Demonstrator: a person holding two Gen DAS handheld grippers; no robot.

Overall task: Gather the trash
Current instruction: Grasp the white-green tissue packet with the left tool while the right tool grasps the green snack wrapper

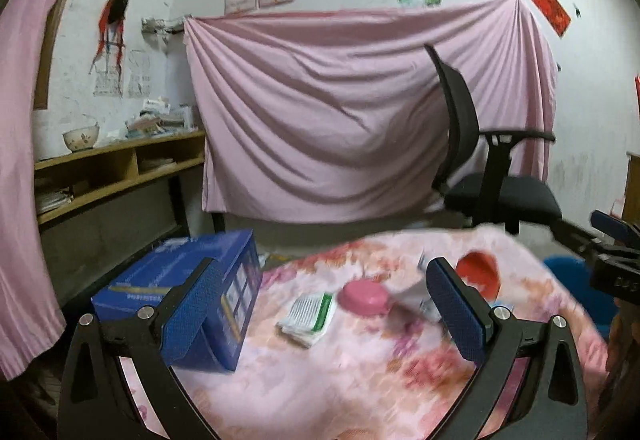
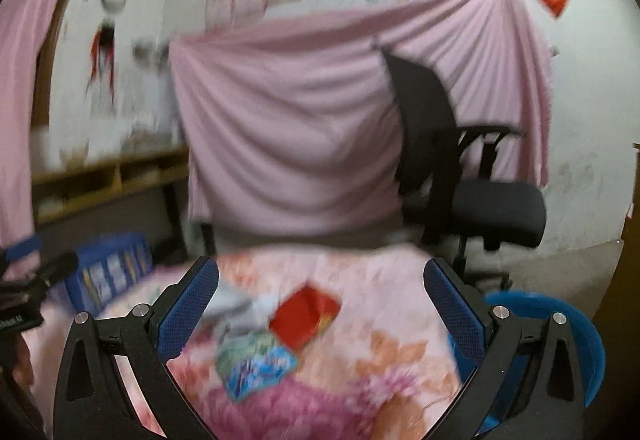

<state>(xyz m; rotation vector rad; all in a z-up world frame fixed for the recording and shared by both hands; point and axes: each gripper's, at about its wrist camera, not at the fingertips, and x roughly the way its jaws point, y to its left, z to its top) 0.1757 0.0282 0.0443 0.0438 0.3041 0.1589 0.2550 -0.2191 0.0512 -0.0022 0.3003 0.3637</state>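
Observation:
Litter lies on a pink floral cloth (image 1: 360,380). In the left wrist view I see a white and green packet (image 1: 308,318), a pink round lid (image 1: 365,298), a red piece (image 1: 478,274) and a white scrap (image 1: 416,292). My left gripper (image 1: 324,304) hovers over them, open, nothing between its fingers. In the blurred right wrist view a red wrapper (image 2: 306,318) and a blue-green wrapper (image 2: 256,364) lie between the open fingers of my right gripper (image 2: 320,300), which touches neither. The right gripper also shows at the left view's right edge (image 1: 612,252).
A blue carton (image 1: 192,296) stands on the cloth at left. A blue bin (image 2: 560,340) sits low at the right, beside the cloth. Behind are a black office chair (image 1: 492,167), a hung pink sheet (image 1: 340,111) and a wooden shelf (image 1: 120,171).

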